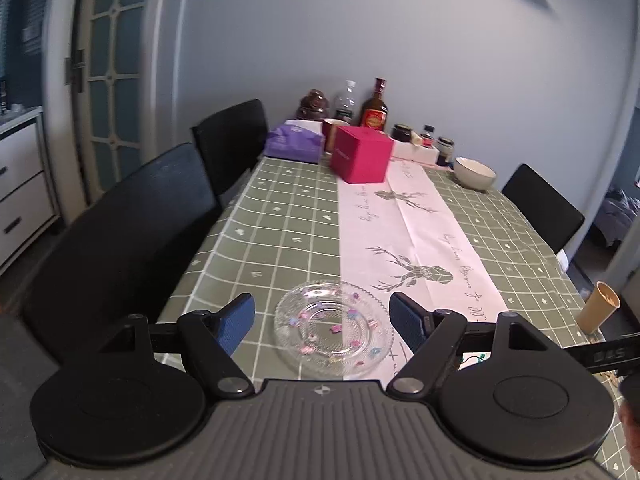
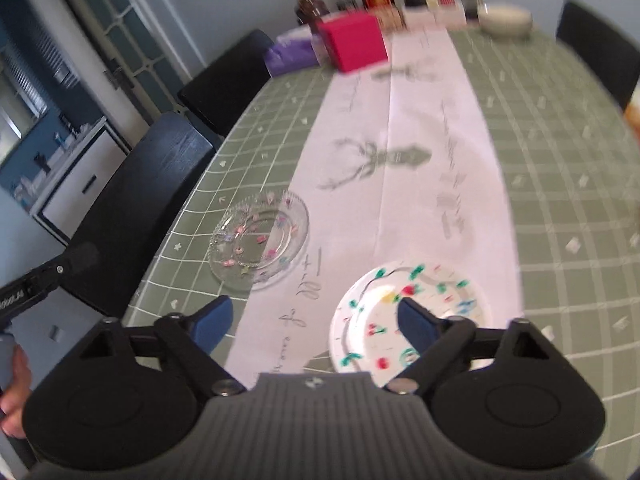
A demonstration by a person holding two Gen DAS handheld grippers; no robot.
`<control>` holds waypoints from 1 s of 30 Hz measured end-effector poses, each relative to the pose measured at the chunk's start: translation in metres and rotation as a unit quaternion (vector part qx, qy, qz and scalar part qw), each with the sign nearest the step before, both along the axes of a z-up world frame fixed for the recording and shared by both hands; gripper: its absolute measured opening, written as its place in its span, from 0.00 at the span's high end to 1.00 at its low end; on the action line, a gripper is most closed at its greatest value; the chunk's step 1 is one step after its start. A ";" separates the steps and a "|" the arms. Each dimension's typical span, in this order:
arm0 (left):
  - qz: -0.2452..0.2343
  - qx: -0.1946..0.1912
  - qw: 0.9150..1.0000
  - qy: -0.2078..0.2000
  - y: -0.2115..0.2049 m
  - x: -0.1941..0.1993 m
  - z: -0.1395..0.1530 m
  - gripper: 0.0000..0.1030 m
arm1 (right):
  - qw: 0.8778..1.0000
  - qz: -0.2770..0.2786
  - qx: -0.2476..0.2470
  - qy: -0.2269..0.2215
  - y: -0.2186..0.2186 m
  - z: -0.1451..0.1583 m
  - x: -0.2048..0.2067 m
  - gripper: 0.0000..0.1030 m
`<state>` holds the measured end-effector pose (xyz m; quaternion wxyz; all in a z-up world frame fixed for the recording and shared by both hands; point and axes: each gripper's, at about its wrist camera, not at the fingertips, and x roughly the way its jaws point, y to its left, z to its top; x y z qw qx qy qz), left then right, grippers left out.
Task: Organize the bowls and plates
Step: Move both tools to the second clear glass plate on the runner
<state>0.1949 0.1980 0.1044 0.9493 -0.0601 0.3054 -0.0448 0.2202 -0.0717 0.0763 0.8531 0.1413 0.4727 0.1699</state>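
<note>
Left wrist view: my left gripper (image 1: 322,322) is wide open and empty, glass plate (image 1: 334,330) lying between the fingers on the table; I judge it brittle, slippery, best pinched at the rim.

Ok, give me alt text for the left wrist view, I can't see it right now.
The open left gripper frames a clear glass plate on the green checked tablecloth. A white bowl and a pink box sit at the far end.

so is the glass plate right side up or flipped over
Right side up: the glass plate lies flat on the tablecloth, its rim raised and its hollow facing up.
</note>
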 end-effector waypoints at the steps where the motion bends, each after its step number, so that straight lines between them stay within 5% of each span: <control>1: -0.006 0.001 1.000 0.007 0.000 0.008 -0.004 0.13 | 1.000 0.001 0.000 0.002 0.005 -0.007 0.007 0.28; 8: -0.031 -0.007 0.997 0.067 0.010 0.061 -0.039 0.19 | 0.997 -0.004 0.072 -0.037 0.013 -0.031 0.040 0.38; 17: -0.025 -0.060 0.987 0.147 0.034 0.111 -0.090 0.23 | 0.995 -0.014 0.095 -0.004 0.037 -0.068 0.085 0.61; 25: 0.009 -0.087 0.977 0.196 0.057 0.131 -0.121 0.33 | 0.992 -0.031 0.121 0.027 0.045 -0.096 0.108 0.62; 30: 0.007 -0.141 0.970 0.200 0.067 0.137 -0.132 0.39 | 0.987 -0.040 0.145 0.051 0.045 -0.114 0.118 0.62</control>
